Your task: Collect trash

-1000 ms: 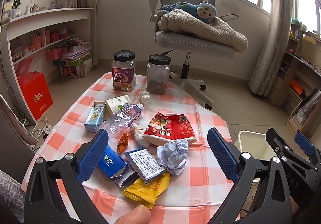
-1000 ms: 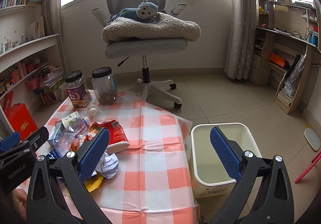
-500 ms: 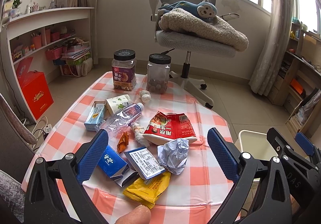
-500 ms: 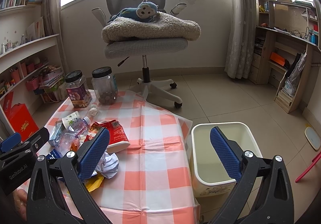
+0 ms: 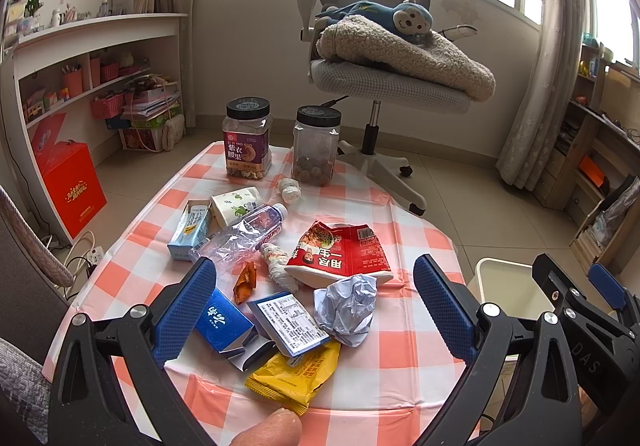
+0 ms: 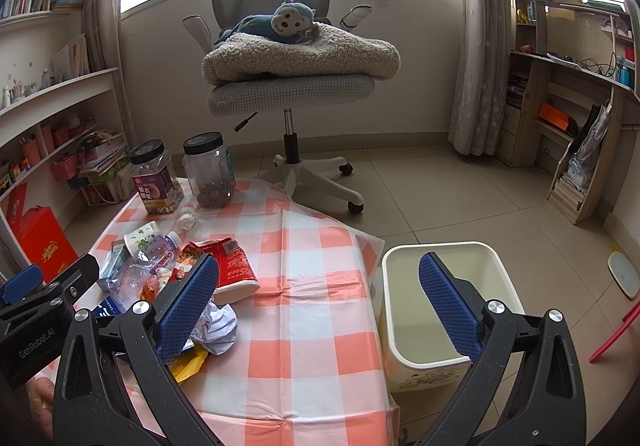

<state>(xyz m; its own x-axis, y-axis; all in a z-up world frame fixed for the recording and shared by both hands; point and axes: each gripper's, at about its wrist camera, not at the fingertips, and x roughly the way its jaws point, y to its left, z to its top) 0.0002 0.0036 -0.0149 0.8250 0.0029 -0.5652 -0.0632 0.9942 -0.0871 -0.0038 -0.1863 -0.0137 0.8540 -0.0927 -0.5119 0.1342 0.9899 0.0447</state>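
While both tools (image 5: 316, 306) (image 6: 318, 302) gape, trash (image 5: 346, 308) litters the table (image 5: 404, 342).

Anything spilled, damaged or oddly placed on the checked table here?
Nothing spilled. The clear plastic bottle lies on its side, crushed; the red paper cup is tipped over and squashed; a white paper ball is crumpled beside it. The two lidded jars stand upright.

the yellow snack bag (image 6: 188, 363) lies mostly hidden behind the right gripper's (image 6: 318, 308) left finger.
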